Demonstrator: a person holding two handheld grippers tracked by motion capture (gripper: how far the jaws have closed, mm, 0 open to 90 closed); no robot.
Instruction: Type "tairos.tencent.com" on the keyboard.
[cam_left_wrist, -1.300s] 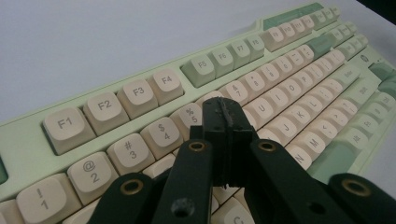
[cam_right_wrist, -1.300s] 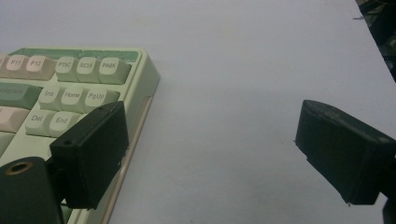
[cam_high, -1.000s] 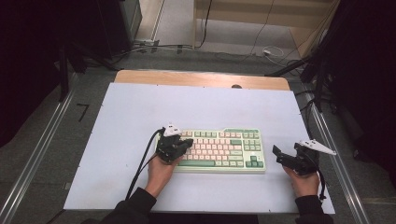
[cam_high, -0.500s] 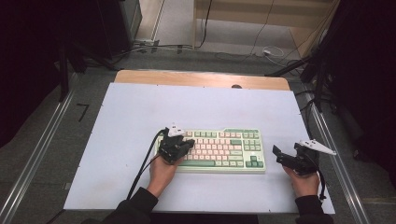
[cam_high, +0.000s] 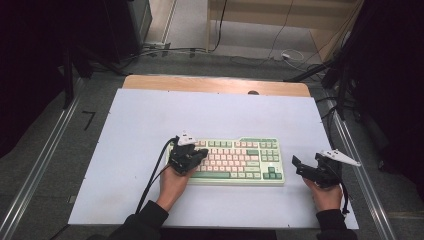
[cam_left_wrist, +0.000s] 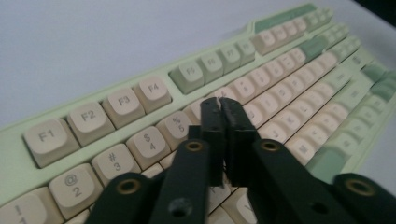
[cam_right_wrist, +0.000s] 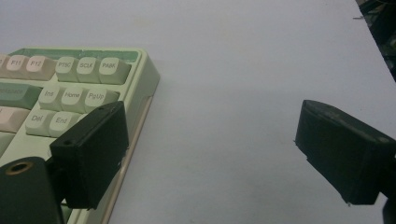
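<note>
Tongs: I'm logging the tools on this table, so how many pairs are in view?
2. The left tongs, shut, sit over the left end of the keyboard. The right tongs, open, are over the white mat just right of the keyboard.

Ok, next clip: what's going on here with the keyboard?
A person holds tongs in each hand over a green and cream keyboard on a white table. The left tongs, jaws shut, point down over the number row near the 5 key. The right tongs hang open off the keyboard's right end, holding nothing.
</note>
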